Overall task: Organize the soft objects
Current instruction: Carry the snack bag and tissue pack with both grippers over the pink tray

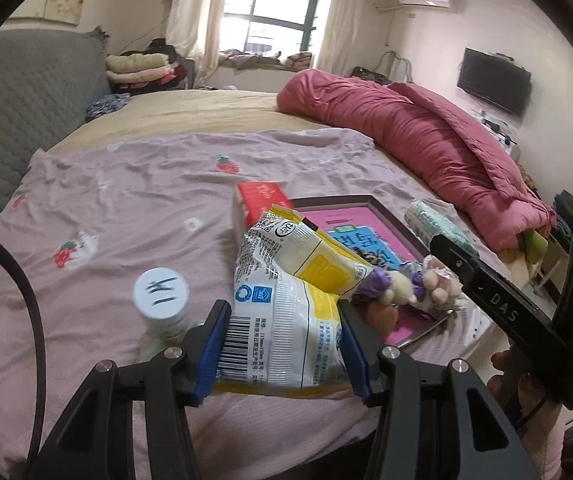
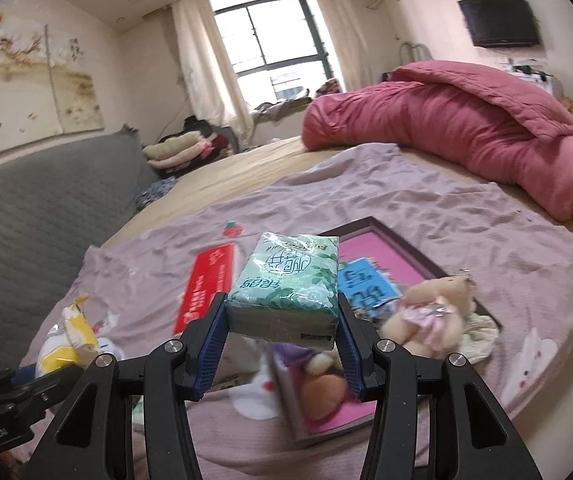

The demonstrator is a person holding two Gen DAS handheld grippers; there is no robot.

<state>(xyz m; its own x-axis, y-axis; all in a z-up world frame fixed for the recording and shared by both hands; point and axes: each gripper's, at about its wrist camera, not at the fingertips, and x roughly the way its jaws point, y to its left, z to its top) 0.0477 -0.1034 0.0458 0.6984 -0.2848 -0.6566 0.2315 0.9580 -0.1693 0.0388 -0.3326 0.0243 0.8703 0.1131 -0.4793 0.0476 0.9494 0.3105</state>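
Note:
My left gripper [image 1: 284,338] is shut on a yellow and white snack bag [image 1: 290,300] and holds it above the pink sheet. My right gripper [image 2: 282,334] is shut on a green tissue pack [image 2: 286,292] and holds it above the near edge of a dark-framed pink tray [image 2: 390,252]. The tissue pack also shows in the left wrist view [image 1: 434,222]. In the tray lie a beige teddy bear [image 2: 434,312], small plush toys [image 1: 398,286] and a blue card [image 2: 366,286].
A red and white box [image 1: 258,200] lies left of the tray. A white-capped bottle [image 1: 162,300] stands on the sheet near my left gripper. A rolled red duvet [image 1: 426,140] lies across the bed's right side. A grey headboard [image 1: 18,100] is at left.

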